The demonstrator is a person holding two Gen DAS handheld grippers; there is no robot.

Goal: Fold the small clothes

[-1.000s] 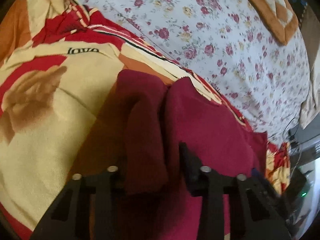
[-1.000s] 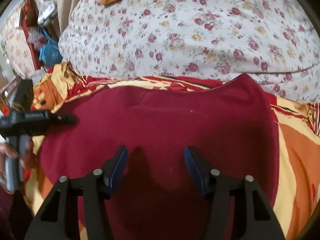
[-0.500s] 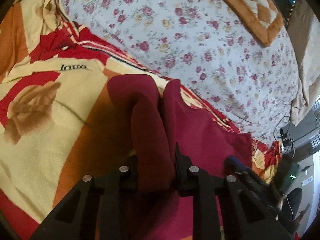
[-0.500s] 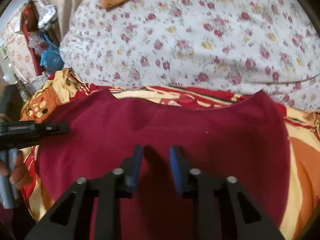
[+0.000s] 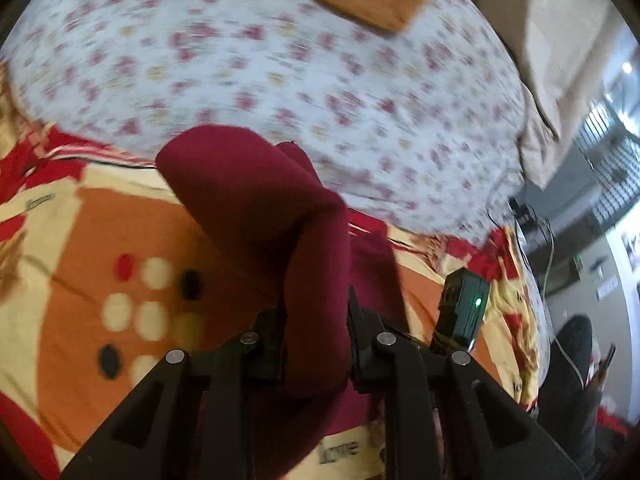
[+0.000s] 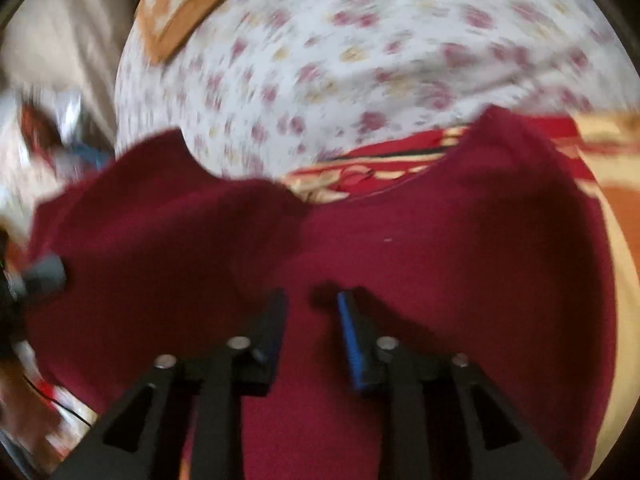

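A dark red garment (image 6: 420, 248) lies spread on a patterned blanket. My left gripper (image 5: 316, 320) is shut on a bunched fold of the red garment (image 5: 280, 216) and holds it lifted off the blanket. My right gripper (image 6: 310, 312) has its jaws closed to a narrow gap pinching the red cloth near its front edge. The lifted left part of the garment (image 6: 160, 216) rises in the right wrist view. The other gripper's body (image 5: 464, 304), with a green light, shows in the left wrist view.
A red, orange and cream blanket (image 5: 120, 280) covers the bed. A large white floral pillow (image 5: 280, 60) lies behind the garment and also shows in the right wrist view (image 6: 380, 52). Room clutter and cables are at the far right (image 5: 560, 240).
My left gripper closed on a fold of the red garment and lifted it up and rightward. My right gripper narrowed onto the cloth. Both views have swung, with motion blur now.
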